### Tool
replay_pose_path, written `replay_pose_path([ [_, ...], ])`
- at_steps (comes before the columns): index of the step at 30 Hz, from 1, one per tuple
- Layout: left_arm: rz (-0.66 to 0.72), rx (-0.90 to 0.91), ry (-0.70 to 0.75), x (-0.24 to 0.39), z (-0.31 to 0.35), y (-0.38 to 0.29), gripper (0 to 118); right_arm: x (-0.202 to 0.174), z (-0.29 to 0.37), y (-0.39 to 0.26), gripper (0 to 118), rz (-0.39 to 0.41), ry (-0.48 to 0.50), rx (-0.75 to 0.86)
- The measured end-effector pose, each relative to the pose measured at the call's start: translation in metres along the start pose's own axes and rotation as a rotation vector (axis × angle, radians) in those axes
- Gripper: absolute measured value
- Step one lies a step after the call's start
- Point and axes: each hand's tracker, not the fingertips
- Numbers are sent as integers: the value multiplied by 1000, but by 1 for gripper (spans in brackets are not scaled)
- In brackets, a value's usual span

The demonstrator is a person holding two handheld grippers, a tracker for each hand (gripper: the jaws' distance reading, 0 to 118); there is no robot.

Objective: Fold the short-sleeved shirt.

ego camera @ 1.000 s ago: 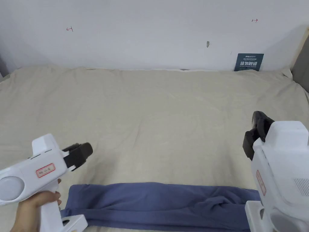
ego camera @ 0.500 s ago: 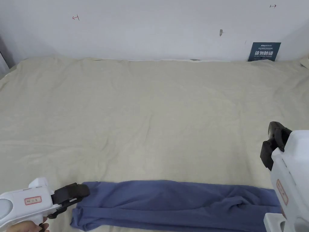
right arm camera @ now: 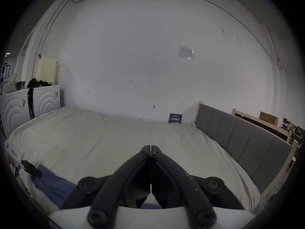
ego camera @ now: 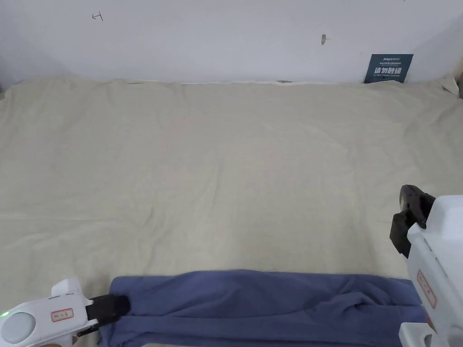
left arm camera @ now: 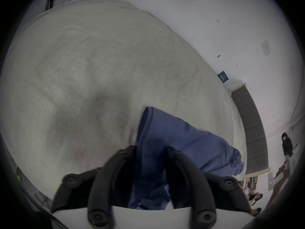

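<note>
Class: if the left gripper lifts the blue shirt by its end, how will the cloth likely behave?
The blue shirt looks soft and creased, so it would probably sag and drape. It looks thin, so likely light. Its loose folds may well fall open.

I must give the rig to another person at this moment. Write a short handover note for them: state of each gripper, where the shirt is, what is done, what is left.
Left gripper: open, fingers on both sides of the left end of the blue short-sleeved shirt, not yet closed on it.
Right gripper: shut, empty, held above the beige bed sheet near the shirt's right end.
Shirt: lies as a long narrow band along the near edge of the bed.
Done: the shirt looks already folded lengthwise.
Left: probably close the left gripper, take the right end, fold the band across.
</note>
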Motion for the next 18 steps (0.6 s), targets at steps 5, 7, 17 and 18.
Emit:
replay_pose_path([
  [5,-45,4,-12,-1,-1,-2,9,4,1,1,2,-14,-2,-8],
  [7,-110,37,36,10,4,-4,7,6,3,2,2,-16,-1,-5],
  [17,-152,174,103,15,80,22,6,17,17,9,2,-37,-2,34],
  [18,-142,182,126,7,86,24,6,19,19,9,2,-41,-4,38],
])
